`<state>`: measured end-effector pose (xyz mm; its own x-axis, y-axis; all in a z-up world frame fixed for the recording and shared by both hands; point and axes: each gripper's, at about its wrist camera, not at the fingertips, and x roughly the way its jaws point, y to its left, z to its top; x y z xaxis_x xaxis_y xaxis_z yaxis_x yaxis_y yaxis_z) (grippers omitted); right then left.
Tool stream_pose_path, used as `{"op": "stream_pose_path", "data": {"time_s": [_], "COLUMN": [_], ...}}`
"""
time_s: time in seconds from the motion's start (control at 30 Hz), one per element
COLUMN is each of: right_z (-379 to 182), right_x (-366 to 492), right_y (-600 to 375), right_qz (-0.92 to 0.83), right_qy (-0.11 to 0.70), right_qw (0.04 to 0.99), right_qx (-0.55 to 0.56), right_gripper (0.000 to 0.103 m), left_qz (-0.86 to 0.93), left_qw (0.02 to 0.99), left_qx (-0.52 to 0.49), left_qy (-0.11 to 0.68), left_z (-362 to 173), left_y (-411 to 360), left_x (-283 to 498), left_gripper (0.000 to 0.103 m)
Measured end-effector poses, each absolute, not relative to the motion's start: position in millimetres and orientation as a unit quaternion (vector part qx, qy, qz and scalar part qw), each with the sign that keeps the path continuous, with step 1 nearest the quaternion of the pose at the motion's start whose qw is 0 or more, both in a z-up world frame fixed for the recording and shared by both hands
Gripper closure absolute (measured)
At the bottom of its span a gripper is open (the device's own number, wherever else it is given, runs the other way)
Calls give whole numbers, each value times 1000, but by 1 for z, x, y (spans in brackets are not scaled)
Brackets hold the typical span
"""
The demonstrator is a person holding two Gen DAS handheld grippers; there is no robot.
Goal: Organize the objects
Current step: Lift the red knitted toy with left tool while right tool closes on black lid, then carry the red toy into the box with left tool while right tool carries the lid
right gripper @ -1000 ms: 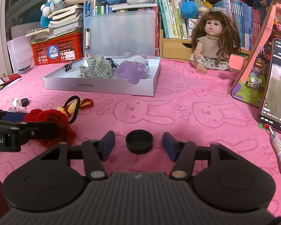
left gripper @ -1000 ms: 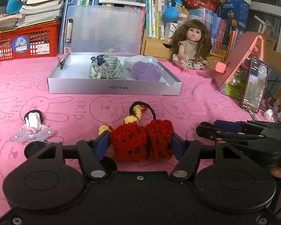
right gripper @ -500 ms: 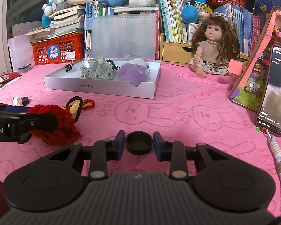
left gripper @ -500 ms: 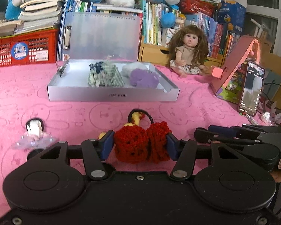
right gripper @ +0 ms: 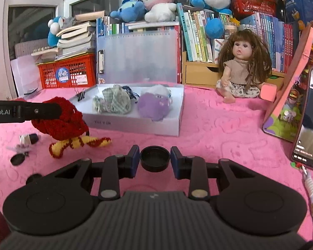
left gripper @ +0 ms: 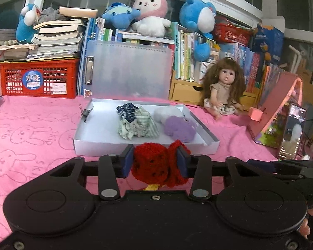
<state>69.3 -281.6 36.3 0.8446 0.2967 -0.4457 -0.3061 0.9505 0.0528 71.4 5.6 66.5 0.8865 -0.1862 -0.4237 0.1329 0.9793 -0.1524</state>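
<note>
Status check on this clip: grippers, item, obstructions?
Left gripper closing on red crochet toy, lifted. Right gripper clamps black cap. Path to white tray clear.

Pink bunny-print tablecloth carries white tray, doll, phone.

This was a home, most likely a child's room or play corner. The counter was spread with a pink towel-like cloth embossed with rabbit outlines. Along the back ran a crowded row of upright books, with a leaning stack of paperbacks resting on a red plastic lattice crate. Soft toys sat on top of the books: a pink-hooded white plush rabbit between blue plush animals. A long-haired brown-curled baby doll in a beige dress sat against a small wooden drawer unit, and dark window panes showed behind everything.
</note>
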Motion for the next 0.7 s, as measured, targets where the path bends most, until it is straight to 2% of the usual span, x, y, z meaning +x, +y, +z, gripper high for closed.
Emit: {"op": "stream_pose_path", "data": {"time_s": [0.4,0.7], "right_z": [40,53], "right_x": [80,95], "right_y": [-274,-272], "right_qz": [163,165], "right_qy": [236,231], "right_qw": [958,959], "right_qx": [-3,14], "right_gripper": [66,66], "left_qz": [-74,-59], "left_qw": [966,973], "left_qx": [-72,-88], "left_qy": [238,203], "left_z": [54,81], "left_y": [15,31], "left_x": [75,102], "left_gripper": [63,64]}}
